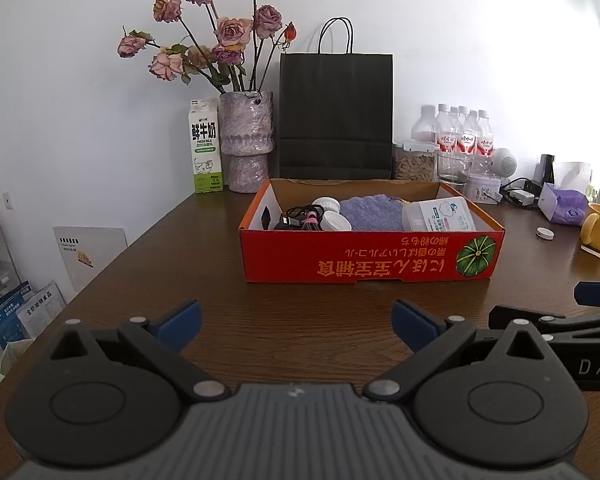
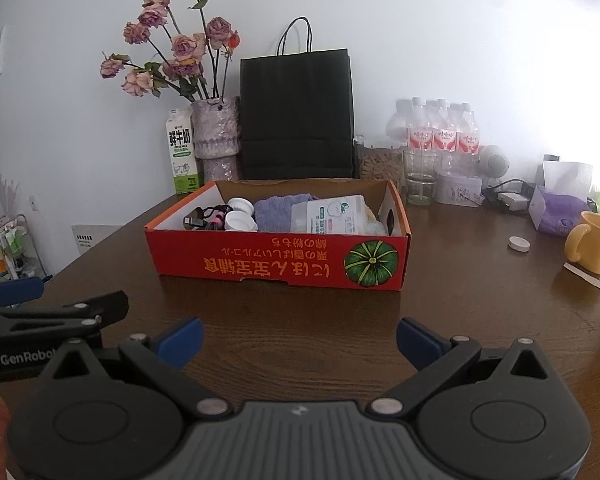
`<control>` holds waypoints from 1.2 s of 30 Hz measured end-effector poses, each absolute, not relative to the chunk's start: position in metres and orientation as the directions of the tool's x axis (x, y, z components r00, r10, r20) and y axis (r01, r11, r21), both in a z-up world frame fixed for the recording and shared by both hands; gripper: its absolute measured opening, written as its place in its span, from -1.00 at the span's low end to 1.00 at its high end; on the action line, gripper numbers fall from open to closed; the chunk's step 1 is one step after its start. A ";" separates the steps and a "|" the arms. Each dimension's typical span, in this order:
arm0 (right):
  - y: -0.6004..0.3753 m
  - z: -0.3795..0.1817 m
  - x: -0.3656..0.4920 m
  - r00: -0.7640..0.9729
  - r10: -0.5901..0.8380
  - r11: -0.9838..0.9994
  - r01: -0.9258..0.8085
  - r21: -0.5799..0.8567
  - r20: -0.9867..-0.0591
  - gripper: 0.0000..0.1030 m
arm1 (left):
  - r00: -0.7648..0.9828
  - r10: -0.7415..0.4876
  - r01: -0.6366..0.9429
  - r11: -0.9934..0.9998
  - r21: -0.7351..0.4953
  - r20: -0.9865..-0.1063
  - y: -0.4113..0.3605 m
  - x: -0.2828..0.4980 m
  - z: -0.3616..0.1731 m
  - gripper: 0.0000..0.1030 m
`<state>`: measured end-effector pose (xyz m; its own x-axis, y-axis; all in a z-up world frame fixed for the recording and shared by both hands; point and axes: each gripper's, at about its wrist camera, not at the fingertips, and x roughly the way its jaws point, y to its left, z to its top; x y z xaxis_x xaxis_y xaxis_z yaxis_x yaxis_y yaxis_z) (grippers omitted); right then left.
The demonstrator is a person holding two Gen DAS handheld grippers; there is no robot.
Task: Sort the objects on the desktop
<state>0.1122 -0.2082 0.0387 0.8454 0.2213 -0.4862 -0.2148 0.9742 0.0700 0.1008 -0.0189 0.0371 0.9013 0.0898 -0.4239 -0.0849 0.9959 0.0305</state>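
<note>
Both grippers are held wide apart and empty above the dark wooden table [image 1: 180, 248]: the left gripper [image 1: 296, 320] and the right gripper [image 2: 299, 340]. At twelve o'clock the shallow red cardboard box [image 1: 352, 258] is seen, filled with a folded purple cloth [image 1: 374, 212], white round lids [image 1: 334, 220], black cables [image 1: 300, 216] and a white wipes pack [image 1: 440, 214].

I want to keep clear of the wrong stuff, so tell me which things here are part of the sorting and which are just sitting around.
Likely part of the job:
red box
purple cloth
white jars
black cables
wipes pack
left tool and right tool, both open and empty

Apparently just lying about:
vase of roses
milk carton
black bag
water bottles
yellow mug
</note>
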 end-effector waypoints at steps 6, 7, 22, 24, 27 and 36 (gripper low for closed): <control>-0.208 0.038 0.112 0.845 0.218 0.975 -0.211 0.070 -0.488 1.00 | 0.896 0.095 -0.091 0.995 0.030 -0.433 -0.019 0.100 0.038 1.00; -0.208 0.038 0.110 0.845 0.216 0.975 -0.209 0.070 -0.489 1.00 | 0.895 0.097 -0.094 0.995 0.028 -0.436 -0.019 0.099 0.038 1.00; -0.210 0.033 0.088 0.834 0.213 0.977 -0.199 0.082 -0.509 1.00 | 0.895 0.117 -0.112 0.993 0.038 -0.431 -0.021 0.076 0.033 1.00; -0.210 0.033 0.088 0.834 0.213 0.977 -0.199 0.082 -0.509 1.00 | 0.894 0.119 -0.113 0.993 0.041 -0.431 -0.022 0.076 0.032 1.00; -0.210 0.032 0.088 0.834 0.213 0.976 -0.199 0.083 -0.509 1.00 | 0.894 0.119 -0.113 0.993 0.040 -0.431 -0.021 0.076 0.032 1.00; -0.210 0.032 0.089 0.834 0.214 0.976 -0.199 0.084 -0.509 1.00 | 0.895 0.119 -0.113 0.993 0.040 -0.430 -0.021 0.076 0.033 1.00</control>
<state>0.0887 -0.2102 0.0321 0.8340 0.2137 -0.5087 -0.1990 0.9764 0.0839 0.0755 -0.0209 0.0326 0.8950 0.1189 -0.4299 -0.1127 0.9928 0.0400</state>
